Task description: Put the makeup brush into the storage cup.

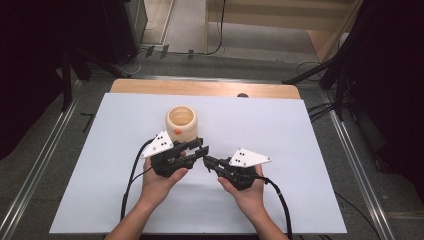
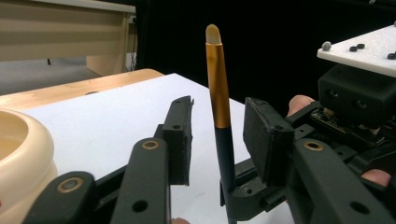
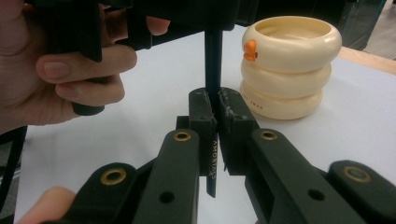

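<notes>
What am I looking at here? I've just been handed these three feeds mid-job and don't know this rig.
There is no robot arm. A person at a table covered by a white sheet holds a two-jaw tool in each hand.

The high view looks down from above the person: the left gripper is at the left, the right gripper beside it. The other two views come from cameras riding on each gripper, looking along its own black jaws.

A cream cup made of stacked rings, with a small orange mark, stands on the sheet just beyond the grippers.

The right gripper is shut on a brush, gripping its dark handle so it stands upright. The left gripper's jaws are open on either side of the brush, not touching it.
</notes>
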`<state>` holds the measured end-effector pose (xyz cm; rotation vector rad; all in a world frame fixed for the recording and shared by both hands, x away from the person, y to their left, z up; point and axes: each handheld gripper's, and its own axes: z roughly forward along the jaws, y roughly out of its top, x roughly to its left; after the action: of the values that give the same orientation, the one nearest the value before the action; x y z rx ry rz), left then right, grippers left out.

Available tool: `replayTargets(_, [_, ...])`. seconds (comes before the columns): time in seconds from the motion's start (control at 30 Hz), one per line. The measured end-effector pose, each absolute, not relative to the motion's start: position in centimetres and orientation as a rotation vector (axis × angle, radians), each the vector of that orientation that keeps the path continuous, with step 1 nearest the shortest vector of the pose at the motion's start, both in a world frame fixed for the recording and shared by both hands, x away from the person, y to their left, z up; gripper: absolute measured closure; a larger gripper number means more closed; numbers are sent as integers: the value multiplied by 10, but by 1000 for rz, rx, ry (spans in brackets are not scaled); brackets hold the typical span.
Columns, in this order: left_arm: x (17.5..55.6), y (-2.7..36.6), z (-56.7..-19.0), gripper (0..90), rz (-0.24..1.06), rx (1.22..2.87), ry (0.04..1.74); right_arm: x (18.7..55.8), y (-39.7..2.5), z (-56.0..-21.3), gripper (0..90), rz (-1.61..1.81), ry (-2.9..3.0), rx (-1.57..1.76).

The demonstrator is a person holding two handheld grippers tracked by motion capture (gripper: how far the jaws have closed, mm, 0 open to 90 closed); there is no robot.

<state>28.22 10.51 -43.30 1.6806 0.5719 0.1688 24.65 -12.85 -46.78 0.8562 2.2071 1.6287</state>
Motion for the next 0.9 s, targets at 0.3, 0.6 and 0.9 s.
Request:
replayTargets(0.3, [283,105,-434,826,136,1694,548,246,-128,-469,852,1614,2206,851])
replayTargets(0.6, [284,108,-433,843,169,1696,543,244,-136,-470,329,1582,2142,859])
replayTargets(0.9, [288,117,-431,844,191,1684,568,246,-166,-475,0,1574,2058,970])
